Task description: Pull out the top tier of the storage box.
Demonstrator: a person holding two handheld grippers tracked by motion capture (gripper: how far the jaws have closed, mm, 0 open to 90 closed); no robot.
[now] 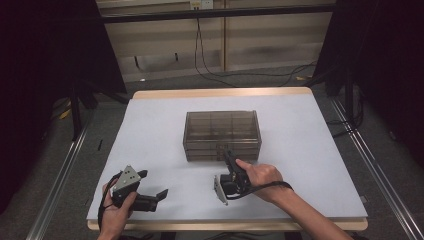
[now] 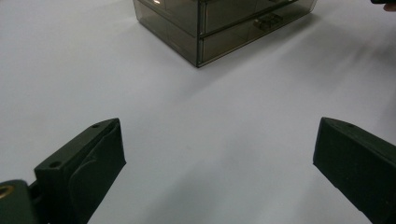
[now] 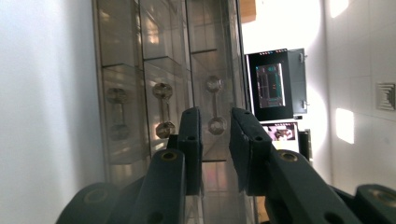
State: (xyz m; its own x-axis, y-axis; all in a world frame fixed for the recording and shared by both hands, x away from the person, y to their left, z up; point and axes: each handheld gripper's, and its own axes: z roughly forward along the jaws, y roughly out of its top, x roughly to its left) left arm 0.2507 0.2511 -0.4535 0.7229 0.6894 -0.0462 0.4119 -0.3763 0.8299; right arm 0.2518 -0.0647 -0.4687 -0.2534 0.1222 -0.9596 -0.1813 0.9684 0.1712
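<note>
The smoked-plastic drawer box (image 1: pixel 222 135) sat at the middle of the desk (image 1: pixel 150 140), a little toward the far edge, its handled drawer fronts facing the near edge. I had the right gripper (image 1: pixel 231 161) rolled onto its side just in front of the box, its tongs drawn nearly together with a slim gap between the pads, lined up before the top drawer's handle (image 3: pixel 215 105) but not visibly touching it. I held the left gripper (image 1: pixel 152 186) near the desk's near-left corner, well apart from the box, tongs spread wide over bare desk with nothing between them.
</note>
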